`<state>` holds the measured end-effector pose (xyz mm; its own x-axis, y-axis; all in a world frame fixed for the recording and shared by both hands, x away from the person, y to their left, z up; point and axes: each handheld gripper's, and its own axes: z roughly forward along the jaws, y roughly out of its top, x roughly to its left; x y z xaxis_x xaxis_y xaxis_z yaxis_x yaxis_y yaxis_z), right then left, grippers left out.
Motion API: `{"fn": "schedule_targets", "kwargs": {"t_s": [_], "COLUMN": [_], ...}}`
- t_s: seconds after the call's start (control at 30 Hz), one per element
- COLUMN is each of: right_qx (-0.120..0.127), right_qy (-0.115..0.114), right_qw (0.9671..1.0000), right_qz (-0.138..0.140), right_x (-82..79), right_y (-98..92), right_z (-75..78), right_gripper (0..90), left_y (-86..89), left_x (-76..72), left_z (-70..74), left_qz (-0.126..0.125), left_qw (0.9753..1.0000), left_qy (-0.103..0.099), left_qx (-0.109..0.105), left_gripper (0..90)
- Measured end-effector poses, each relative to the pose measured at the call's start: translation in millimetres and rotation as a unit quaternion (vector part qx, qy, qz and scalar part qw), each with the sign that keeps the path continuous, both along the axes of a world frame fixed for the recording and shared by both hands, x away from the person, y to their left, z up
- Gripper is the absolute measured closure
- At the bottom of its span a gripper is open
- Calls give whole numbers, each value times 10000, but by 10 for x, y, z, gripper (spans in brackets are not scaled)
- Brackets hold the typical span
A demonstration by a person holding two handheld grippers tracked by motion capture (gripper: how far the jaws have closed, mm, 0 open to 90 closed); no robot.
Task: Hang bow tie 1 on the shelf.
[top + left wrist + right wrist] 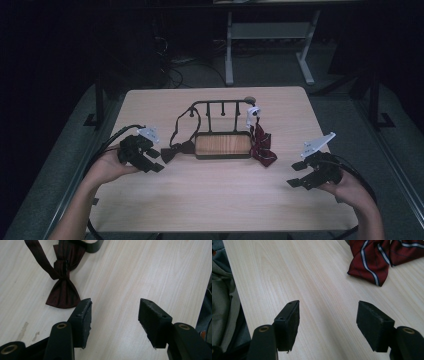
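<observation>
A: Dark maroon cloth is what we are working toward: the plain bow tie (63, 287) lies flat on the tabletop (215, 195), at about eleven o'clock from our left gripper (113, 315), just beside its near jaw but not touching.

B: And its strap runs up to the black rack (222, 127) at the table's middle (the wooden tray base sits just beside the bow). Our jaws stand wide apart on that side, holding nothing.

A: Same on the right gripper (329, 320): wide, empty, with the striped red bow tie (372, 261) off at one o'clock, well apart from it.

B: So we judge this the approach step, nothing grasped yet. Next we should swing the left gripper toward eleven o'clock, straddle the knot, then close.
</observation>
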<state>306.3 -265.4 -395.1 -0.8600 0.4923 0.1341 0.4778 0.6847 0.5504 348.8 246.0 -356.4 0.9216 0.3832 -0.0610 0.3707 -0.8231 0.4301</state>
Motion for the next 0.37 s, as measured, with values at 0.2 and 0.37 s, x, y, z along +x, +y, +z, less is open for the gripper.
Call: {"fn": "schedule_targets", "kwargs": {"t_s": [0.2, 0.37], "right_qx": [-8, -8], "right_qy": [6, 11], "right_qw": [10000, 10000], "right_qz": [4, 0], "right_x": [-7, -12], "right_y": [0, -8], "right_z": [-11, -16], "right_gripper": [347, 347], "left_y": [13, 12], "left_x": [-56, -107], "left_z": [-104, -164], "left_qz": [25, 33], "left_qw": [10000, 9999], "left_qy": [-39, -97], "left_qx": [-40, -104], "left_gripper": [414, 395]}}
